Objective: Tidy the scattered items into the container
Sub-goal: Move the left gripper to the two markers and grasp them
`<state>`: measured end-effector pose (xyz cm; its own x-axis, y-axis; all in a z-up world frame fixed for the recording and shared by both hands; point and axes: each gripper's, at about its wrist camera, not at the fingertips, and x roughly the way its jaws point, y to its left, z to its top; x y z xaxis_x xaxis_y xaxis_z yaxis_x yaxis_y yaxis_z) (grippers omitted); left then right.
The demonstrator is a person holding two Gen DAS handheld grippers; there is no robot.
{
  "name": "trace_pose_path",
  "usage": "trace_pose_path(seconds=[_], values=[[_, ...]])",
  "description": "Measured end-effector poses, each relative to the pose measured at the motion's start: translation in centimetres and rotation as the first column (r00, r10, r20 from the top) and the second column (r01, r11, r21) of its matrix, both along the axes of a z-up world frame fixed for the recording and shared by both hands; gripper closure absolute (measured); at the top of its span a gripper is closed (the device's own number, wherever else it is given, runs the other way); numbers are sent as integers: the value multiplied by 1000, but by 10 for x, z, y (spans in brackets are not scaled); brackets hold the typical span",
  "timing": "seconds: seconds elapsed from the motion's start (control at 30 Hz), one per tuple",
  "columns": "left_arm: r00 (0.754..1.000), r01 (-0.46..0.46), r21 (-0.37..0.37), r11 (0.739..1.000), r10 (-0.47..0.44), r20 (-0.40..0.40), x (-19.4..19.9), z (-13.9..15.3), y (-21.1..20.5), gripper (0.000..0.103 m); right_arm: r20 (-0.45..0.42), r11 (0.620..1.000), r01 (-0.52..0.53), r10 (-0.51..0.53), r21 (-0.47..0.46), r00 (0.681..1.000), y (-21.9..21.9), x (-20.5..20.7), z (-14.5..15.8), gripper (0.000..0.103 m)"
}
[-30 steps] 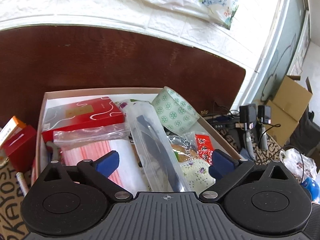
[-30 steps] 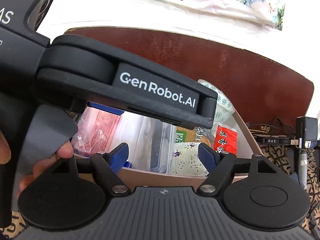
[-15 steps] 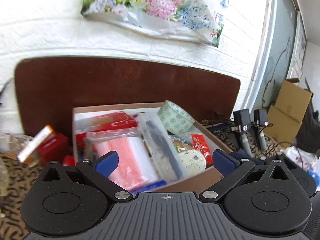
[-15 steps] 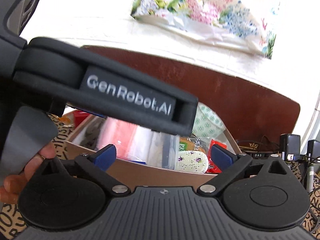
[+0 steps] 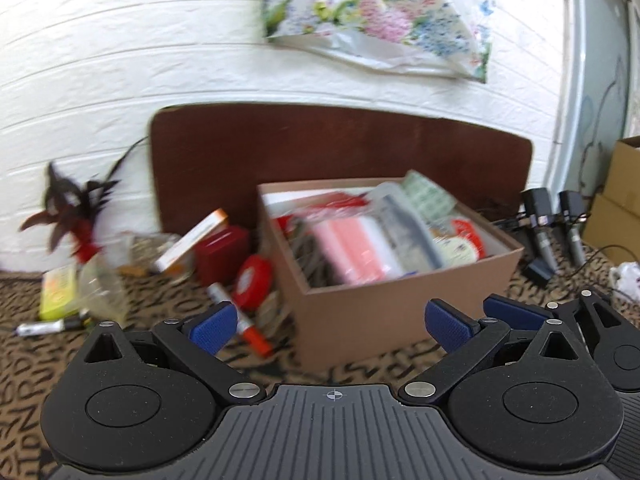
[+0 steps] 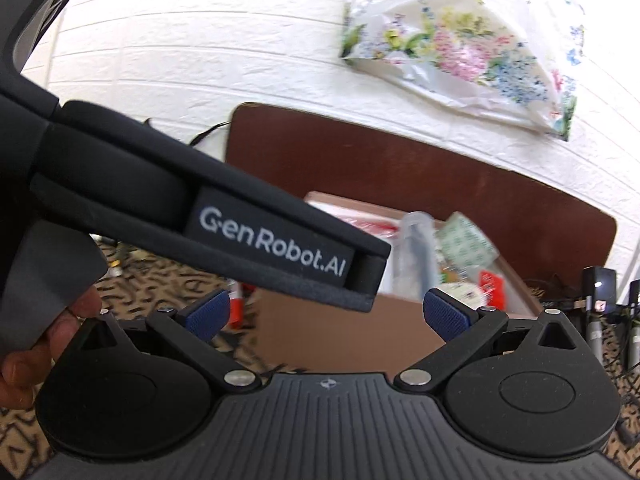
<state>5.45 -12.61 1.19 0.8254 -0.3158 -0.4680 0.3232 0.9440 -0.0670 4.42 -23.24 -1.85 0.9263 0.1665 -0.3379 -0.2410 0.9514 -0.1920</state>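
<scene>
Only the left wrist view shows the loose clutter at the left of the patterned surface [image 5: 120, 360]: a yellow-green packet [image 5: 58, 292], a white tube [image 5: 40, 327], a feathered ornament [image 5: 70, 216], an orange-and-white carton [image 5: 192, 246] leaning on a dark red box [image 5: 222, 254], a red tape roll [image 5: 254, 282] and an orange-capped marker [image 5: 240, 322]. The right wrist view hides most of this behind the left gripper's black body and shows a bare hand [image 6: 24, 360] on its handle. The brown cardboard box [image 5: 384, 312] stands toward the back edge before a dark brown board [image 5: 320, 148], crammed with a pink-and-white packet [image 5: 352, 248], a clear sleeve [image 5: 404, 232], green-patterned tape [image 5: 428, 196] and small wrappers. The left gripper [image 5: 332, 326] is spread wide and empty, the box straight ahead between its fingers. The right gripper [image 6: 326, 314] is likewise wide apart, holding nothing, the box ahead.
</scene>
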Motion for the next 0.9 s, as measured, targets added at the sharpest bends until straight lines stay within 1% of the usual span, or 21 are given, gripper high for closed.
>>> trace_pose_path(seconds=[0.17, 0.33, 0.47, 0.53, 0.63, 0.7, 0.8, 0.9], values=[[998, -54, -8, 999, 54, -18, -21, -11, 28, 0, -40, 999, -46, 46, 8, 998, 22, -15, -10, 0], [991, -124, -48, 991, 121, -62, -43, -25, 65, 0, -80, 994, -108, 108, 8, 991, 49, -35, -24, 0], [982, -168, -77, 983, 161, -96, -51, -35, 94, 0, -104, 990, -142, 142, 3, 984, 73, -44, -35, 0], [979, -175, -104, 979, 162, -127, -50, -41, 106, 0, -109, 988, -153, 154, 20, 982, 80, -44, -36, 0], [972, -188, -130, 973, 166, -167, -43, -52, 119, 0, -135, 984, -165, 173, 70, 976, 85, -39, -37, 0], [966, -210, -149, 966, 182, -183, -37, -59, 128, 0, -157, 985, -155, 165, 72, 974, 88, -32, -40, 0], [950, -264, -194, 945, 220, -219, -25, -71, 146, 0, -207, 987, -144, 155, 65, 966, 93, -19, -49, 1], [937, -300, -246, 922, 236, -258, -13, -79, 164, 0, -248, 988, -139, 153, 71, 957, 95, -7, -59, 1]])
